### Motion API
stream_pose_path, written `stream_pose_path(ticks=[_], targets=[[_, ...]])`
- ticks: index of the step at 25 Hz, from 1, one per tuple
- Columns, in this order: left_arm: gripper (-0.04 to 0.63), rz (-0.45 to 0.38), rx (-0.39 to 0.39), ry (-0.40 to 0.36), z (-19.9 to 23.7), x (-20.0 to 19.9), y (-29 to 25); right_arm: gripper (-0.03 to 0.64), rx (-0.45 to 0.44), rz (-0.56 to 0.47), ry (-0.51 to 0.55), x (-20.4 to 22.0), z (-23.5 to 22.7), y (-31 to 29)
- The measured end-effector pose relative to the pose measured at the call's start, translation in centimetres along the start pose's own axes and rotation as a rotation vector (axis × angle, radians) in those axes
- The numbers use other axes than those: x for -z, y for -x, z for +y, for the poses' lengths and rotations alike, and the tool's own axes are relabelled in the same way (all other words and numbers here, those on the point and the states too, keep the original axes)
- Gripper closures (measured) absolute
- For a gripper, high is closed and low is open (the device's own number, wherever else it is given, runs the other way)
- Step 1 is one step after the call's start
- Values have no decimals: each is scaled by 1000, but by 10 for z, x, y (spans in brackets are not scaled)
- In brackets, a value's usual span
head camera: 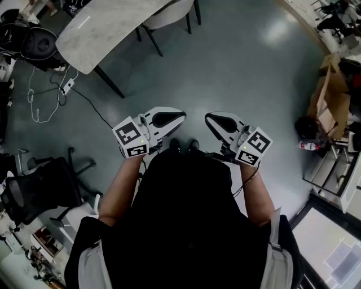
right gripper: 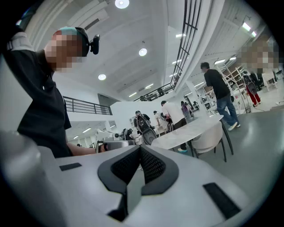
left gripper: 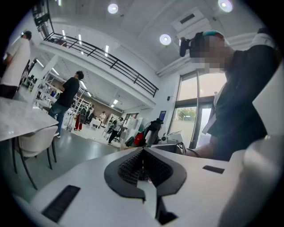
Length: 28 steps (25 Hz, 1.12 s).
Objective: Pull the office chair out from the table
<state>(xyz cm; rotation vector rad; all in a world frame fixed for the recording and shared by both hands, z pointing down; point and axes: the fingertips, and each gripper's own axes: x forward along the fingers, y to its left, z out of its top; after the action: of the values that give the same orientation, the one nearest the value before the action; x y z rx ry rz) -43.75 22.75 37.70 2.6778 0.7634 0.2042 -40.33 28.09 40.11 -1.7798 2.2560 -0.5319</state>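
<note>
Office chair (head camera: 40, 191): black, with a mesh back and a star base, it stands at the left edge of the head view, a little below the middle. It is well apart from both grippers, with clutter just below it in the lower left corner. Whether it is tucked under anything there cannot be told. A pale marble worktop (head camera: 107, 27) fills the upper left of the frame, and a white chair (head camera: 169, 13) is pushed in under its far side at the top centre. A cable (head camera: 86, 103) trails across the grey floor (head camera: 248, 68) from a power strip (head camera: 67, 86) near the worktop's black leg. The person stands in the lower centre in a dark top, with shoes (head camera: 183, 145) showing between the two grippers. The left gripper (head camera: 174, 117) and the right gripper (head camera: 212, 118) are held level in front of the body, close together and angled toward each other. Each gripper's own view shows its jaws together with nothing between them. A cardboard box (head camera: 330, 93) sits at the right edge of the head view. In the left gripper view, a person in a dark shirt (left gripper: 67, 95) stands beyond the worktop, at the left of the frame.
</note>
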Motion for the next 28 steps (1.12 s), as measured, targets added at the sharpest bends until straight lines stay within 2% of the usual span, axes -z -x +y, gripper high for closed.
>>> stream_pose_path(ticks=[3,5,11,15,22,28], targets=[[583,60,-10,-78,6,13,-3,598,9,0,11,-2,-8,-4],[583,108,-28,-91,6,26,-6,598,-5,8,9,0,-7,-4],[583,83,-56,-46,9,34,-14,597,-42,34,57,6,0,-7],[583,6,-51,24,9,27,-4,597,-52,78,72,16,4,-13],[583,45,-54,20,4,44,-13,597,-22,131,78,30,4,-6],[583,100,-46,-24,-4,55,-17,597,-30,146,101,33,9,-7]])
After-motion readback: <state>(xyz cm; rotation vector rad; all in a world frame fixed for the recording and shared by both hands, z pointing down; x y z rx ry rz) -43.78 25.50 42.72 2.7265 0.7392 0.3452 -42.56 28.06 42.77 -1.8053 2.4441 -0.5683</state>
